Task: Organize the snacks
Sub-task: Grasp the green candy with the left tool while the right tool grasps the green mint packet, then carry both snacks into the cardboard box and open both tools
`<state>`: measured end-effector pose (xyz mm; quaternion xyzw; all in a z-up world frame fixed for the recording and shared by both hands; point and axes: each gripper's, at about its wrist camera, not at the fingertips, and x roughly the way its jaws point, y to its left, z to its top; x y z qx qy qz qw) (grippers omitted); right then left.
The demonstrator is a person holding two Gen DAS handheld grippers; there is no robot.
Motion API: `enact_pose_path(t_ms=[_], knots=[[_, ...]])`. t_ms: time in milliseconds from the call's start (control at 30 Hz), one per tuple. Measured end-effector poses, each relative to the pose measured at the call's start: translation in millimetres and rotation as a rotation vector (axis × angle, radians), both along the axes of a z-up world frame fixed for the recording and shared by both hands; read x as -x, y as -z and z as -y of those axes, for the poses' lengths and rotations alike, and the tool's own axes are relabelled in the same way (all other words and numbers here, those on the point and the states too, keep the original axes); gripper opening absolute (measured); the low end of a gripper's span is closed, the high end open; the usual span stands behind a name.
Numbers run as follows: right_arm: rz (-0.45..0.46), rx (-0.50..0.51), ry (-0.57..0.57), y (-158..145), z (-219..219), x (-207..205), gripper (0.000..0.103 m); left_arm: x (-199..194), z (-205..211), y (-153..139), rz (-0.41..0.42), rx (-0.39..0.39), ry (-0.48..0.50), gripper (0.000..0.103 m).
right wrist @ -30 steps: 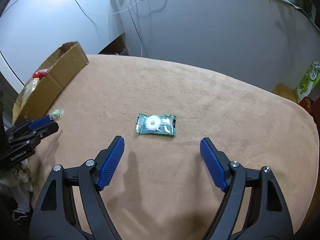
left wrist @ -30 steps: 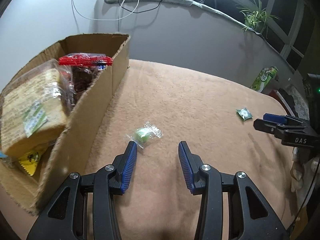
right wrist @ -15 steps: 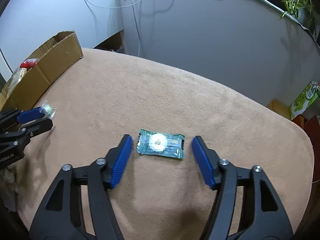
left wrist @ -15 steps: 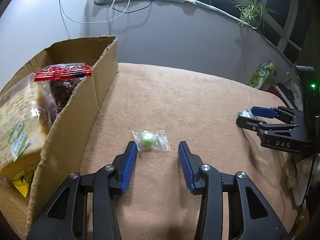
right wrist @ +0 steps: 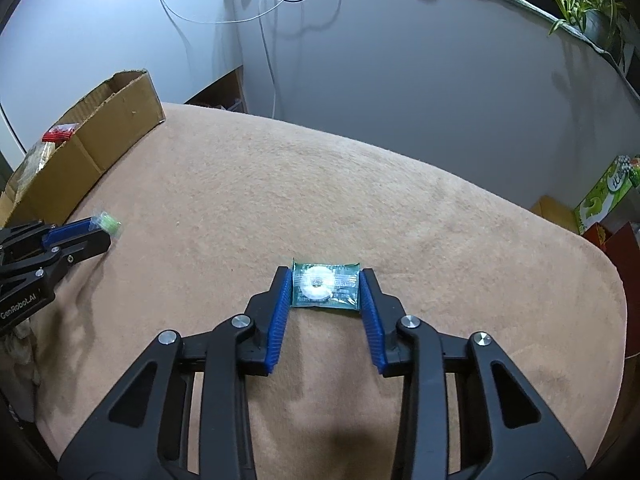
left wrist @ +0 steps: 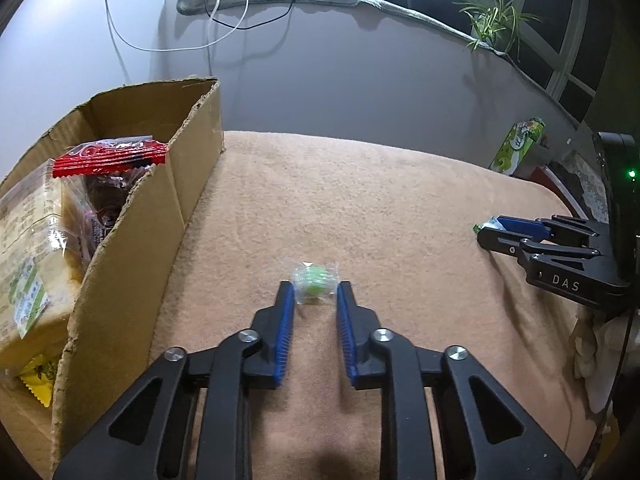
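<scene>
My left gripper is shut on a small clear-wrapped green candy, held at the fingertips just over the tan cloth. It also shows at the left of the right wrist view. My right gripper is shut on a flat green snack packet with a white ring on it, low on the cloth. It shows at the right of the left wrist view. A cardboard box at the left holds a bread bag and a red-topped snack bag.
The table is covered in tan cloth with a rounded far edge. A grey wall stands behind it. A green carton sits beyond the right edge. The box also shows far left in the right wrist view.
Both grippers moved forward and closed. The left one now grips the green candy and the right one grips the green packet.
</scene>
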<state>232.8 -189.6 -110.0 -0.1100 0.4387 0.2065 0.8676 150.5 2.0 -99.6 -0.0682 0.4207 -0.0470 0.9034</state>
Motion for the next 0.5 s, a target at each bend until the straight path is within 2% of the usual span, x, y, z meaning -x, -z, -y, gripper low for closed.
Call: enact_pose_path(t_ms=[233, 500], knots=[[-0.007, -0.041, 0.019, -2.8, 12.2, 6.9, 0.035, 3.5, 2.4, -4.0, 0.025, 0.002, 0.018, 0.016], [0.018, -0.084, 0.032, -21.5, 27.1, 24.3, 0.035, 16.6, 1.6, -14.3, 0.055, 0.060, 0.033, 0.016]])
